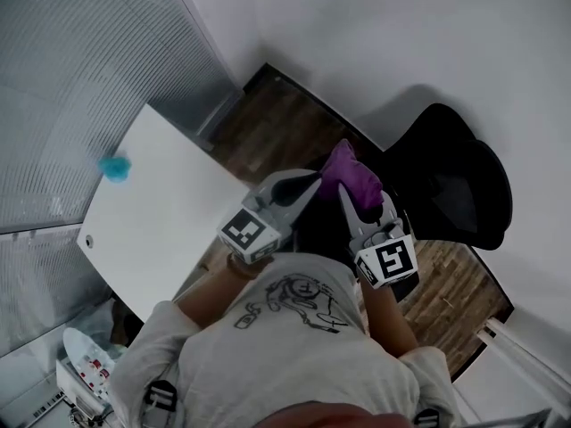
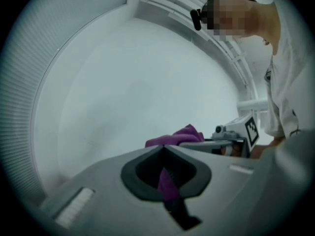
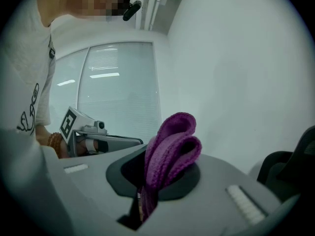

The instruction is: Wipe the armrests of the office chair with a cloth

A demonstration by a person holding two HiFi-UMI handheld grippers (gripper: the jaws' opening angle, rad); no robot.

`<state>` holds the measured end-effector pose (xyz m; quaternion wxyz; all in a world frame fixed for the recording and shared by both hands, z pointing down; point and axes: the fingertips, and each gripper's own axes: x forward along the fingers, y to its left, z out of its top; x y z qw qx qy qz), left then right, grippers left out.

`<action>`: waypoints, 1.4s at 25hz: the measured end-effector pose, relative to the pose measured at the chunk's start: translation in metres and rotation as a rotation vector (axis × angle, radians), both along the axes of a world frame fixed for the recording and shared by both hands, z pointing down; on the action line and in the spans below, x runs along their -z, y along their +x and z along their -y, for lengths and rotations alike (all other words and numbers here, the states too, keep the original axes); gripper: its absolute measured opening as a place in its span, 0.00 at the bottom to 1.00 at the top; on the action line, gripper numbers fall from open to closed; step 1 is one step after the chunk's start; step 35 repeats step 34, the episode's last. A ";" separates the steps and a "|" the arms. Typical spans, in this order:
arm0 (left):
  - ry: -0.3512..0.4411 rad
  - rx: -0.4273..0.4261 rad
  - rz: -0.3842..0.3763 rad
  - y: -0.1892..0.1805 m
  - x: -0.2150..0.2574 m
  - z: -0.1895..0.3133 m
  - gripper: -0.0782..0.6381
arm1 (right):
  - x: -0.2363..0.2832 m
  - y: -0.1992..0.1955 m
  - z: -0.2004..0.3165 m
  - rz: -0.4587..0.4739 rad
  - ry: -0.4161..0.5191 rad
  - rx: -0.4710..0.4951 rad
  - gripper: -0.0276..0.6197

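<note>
A purple cloth (image 1: pixel 346 169) hangs in the air between my two grippers, in front of my chest. My right gripper (image 1: pixel 344 191) is shut on a folded bunch of the cloth (image 3: pixel 173 144), which sticks up out of its jaws. My left gripper (image 1: pixel 313 183) is shut on a thin edge of the same cloth (image 2: pixel 167 182); the rest of the cloth (image 2: pixel 180 134) shows beyond its tips beside the right gripper (image 2: pixel 231 137). The black office chair (image 1: pixel 457 184) stands just right of the grippers, also seen as a dark chair edge (image 3: pixel 291 165). Its armrests are not clearly visible.
A white table (image 1: pixel 165 217) lies to the left with a small teal object (image 1: pixel 114 166) near its far edge. Blinds and a glass partition (image 1: pixel 80 69) run along the left, a white wall (image 1: pixel 401 34) ahead. Dark wood floor (image 1: pixel 268 119) lies between.
</note>
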<state>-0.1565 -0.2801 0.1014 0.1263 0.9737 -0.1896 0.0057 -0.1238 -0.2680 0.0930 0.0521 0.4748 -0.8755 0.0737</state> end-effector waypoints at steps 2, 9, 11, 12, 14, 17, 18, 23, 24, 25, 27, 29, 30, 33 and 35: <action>0.009 -0.013 -0.016 0.005 0.012 -0.005 0.11 | 0.012 0.001 -0.004 0.007 0.012 -0.002 0.08; 0.036 -0.051 -0.045 0.017 0.036 -0.013 0.11 | 0.036 0.007 -0.013 0.016 0.045 -0.007 0.08; 0.039 -0.057 -0.036 0.018 0.036 -0.013 0.11 | 0.039 0.011 -0.013 0.014 0.050 -0.017 0.08; 0.039 -0.059 -0.034 0.020 0.036 -0.012 0.11 | 0.041 0.013 -0.013 0.015 0.052 -0.021 0.08; 0.039 -0.060 -0.039 0.023 0.037 -0.010 0.11 | 0.043 0.017 -0.012 0.012 0.057 -0.026 0.08; 0.048 -0.065 -0.058 0.026 0.042 -0.006 0.11 | 0.043 0.019 -0.011 0.004 0.057 -0.026 0.09; 0.050 -0.068 -0.060 0.027 0.043 -0.005 0.11 | 0.043 0.019 -0.011 0.004 0.058 -0.025 0.08; 0.045 -0.072 -0.058 0.031 0.045 -0.004 0.11 | 0.045 0.020 -0.011 0.008 0.058 -0.030 0.08; 0.043 -0.071 -0.063 0.031 0.047 -0.004 0.11 | 0.046 0.021 -0.011 0.007 0.060 -0.031 0.08; 0.042 -0.070 -0.062 0.032 0.047 -0.004 0.11 | 0.046 0.021 -0.011 0.007 0.061 -0.030 0.08; 0.043 -0.072 -0.049 0.033 0.043 -0.005 0.11 | 0.048 0.023 -0.013 0.005 0.063 -0.029 0.09; 0.045 -0.075 -0.051 0.036 0.043 -0.007 0.11 | 0.048 0.025 -0.014 0.003 0.062 -0.029 0.09; 0.044 -0.075 -0.060 0.037 0.046 -0.007 0.11 | 0.047 0.026 -0.014 0.002 0.062 -0.029 0.08; 0.033 -0.070 -0.078 0.035 0.049 -0.007 0.11 | 0.045 0.022 -0.014 0.002 0.062 -0.030 0.08; 0.028 -0.069 -0.079 0.034 0.048 -0.007 0.11 | 0.044 0.021 -0.014 0.002 0.062 -0.030 0.09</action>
